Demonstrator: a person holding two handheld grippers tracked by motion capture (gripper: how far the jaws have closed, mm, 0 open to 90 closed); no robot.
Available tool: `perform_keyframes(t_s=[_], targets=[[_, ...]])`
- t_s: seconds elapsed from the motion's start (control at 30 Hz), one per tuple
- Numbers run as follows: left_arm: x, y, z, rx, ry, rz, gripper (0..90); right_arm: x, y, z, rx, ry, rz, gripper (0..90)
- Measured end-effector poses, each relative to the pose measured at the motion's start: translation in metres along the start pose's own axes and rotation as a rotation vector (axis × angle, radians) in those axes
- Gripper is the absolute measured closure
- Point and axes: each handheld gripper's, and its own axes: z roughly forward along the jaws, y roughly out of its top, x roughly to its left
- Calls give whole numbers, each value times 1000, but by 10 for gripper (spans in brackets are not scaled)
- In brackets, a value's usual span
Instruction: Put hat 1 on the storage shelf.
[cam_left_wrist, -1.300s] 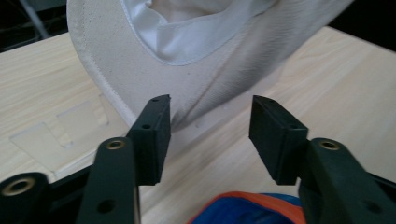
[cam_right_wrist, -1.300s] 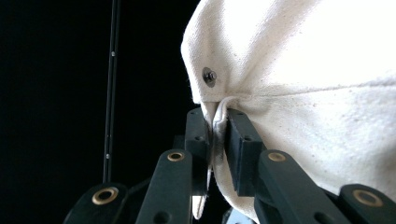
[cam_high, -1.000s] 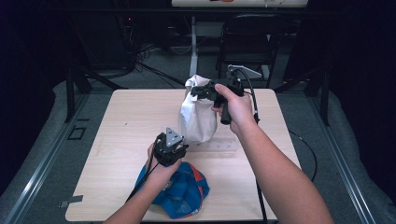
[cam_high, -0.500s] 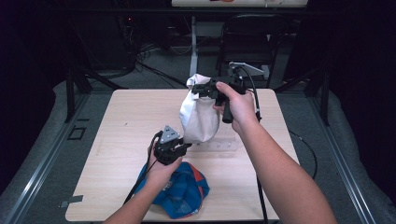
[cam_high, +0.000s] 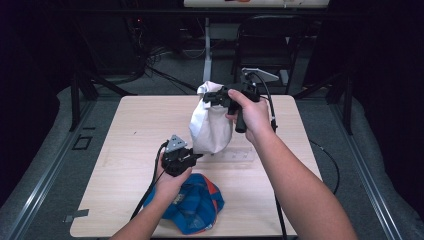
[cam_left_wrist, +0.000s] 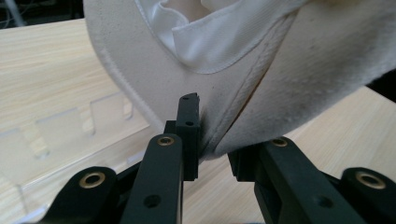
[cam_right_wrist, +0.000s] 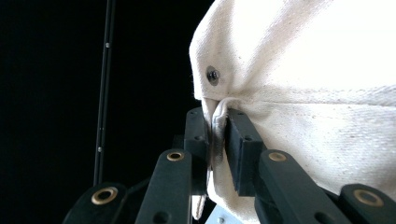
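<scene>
No legible writing on any item; white cap (cam_high: 210, 127), off-white twill with stitched brim and a metal eyelet, held upright above the wooden table (cam_high: 125, 125); right gripper (cam_high: 212, 96) pinches a fold at its top, jaws pressed onto cloth; left gripper (cam_high: 196, 157) jaws closed on its lower edge; blue-and-orange cap (cam_high: 197, 205) partly hidden beneath the left hand; clear plastic stand (cam_high: 240, 156) hard to make out

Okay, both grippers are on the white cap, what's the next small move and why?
Probably lift the left gripper slightly. It is shut on the low edge of the white cap, which hangs from the right gripper pinching its top and sags toward the clear plastic stand and table. Raising that edge would level the cap.
</scene>
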Motion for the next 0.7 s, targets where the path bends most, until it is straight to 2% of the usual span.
perform_keyframes(t_s=[0.23,0.4,0.57,0.63,0.7], targets=[[8,-13,0,19,18,-64,796,-7,-2,13,27,-15,8,795],[8,-15,0,18,30,-80,800,-8,-2,14,15,-28,0,776],[13,-22,0,16,50,-152,809,-6,-3,10,-20,-48,-35,693],[16,-25,-1,0,43,-184,806,-5,-4,6,-36,-60,-64,662],[17,-27,-1,8,43,-174,799,-5,-4,2,-45,-62,-83,645]])
